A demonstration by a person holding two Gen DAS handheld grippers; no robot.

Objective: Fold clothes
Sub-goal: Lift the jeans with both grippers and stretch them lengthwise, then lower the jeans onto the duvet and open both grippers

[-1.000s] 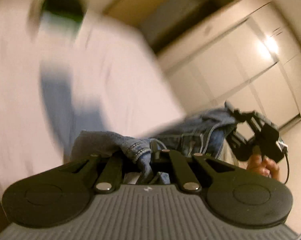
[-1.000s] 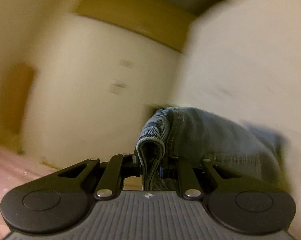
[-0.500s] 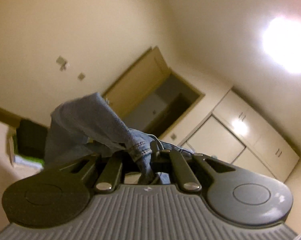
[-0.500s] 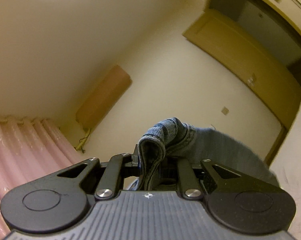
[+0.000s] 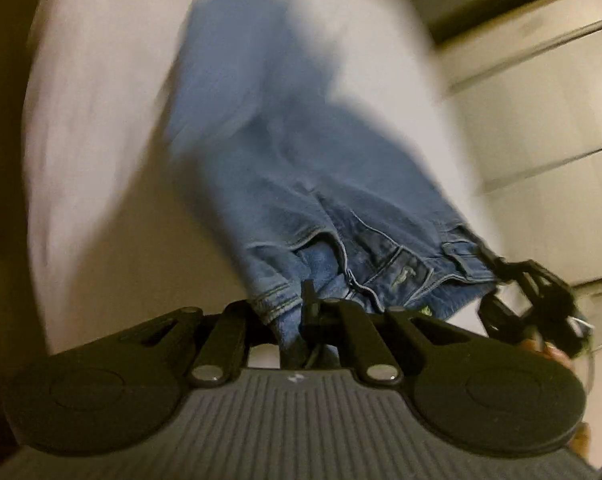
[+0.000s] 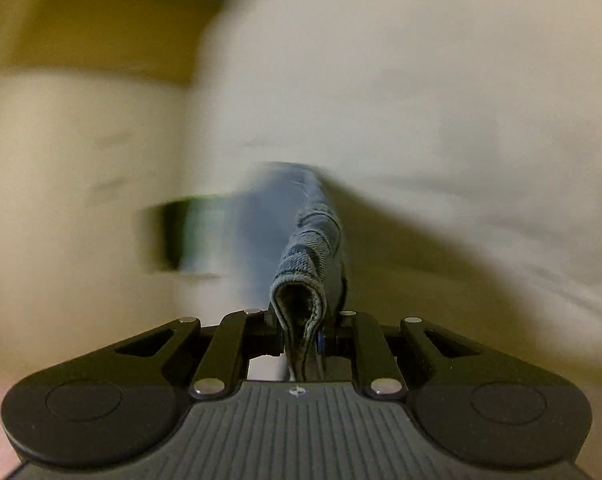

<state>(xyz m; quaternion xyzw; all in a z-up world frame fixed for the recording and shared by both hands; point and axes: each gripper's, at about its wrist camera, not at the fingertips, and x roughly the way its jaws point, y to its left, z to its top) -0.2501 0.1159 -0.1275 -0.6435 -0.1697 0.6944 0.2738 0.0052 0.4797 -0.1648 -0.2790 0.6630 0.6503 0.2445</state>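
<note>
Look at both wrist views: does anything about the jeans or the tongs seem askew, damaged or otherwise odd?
Nothing stands out. The jeans hang by the waistband, one end pinched in the left tongs and the other in the right tongs, over a white bed. No tear shows, though motion blur hides the legs.

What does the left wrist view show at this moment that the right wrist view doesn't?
Only the left wrist view shows the jeans' waistband with fly, buttonhole and belt loops, spread over the white bed, plus the right hand-held gripper at the far waistband corner and pale cabinet doors. Only the right wrist view shows a blurred green and dark object. Both show blue denim clamped between closed fingers, the left hand-held gripper included, and the white bed surface, heavily motion-blurred.
</note>
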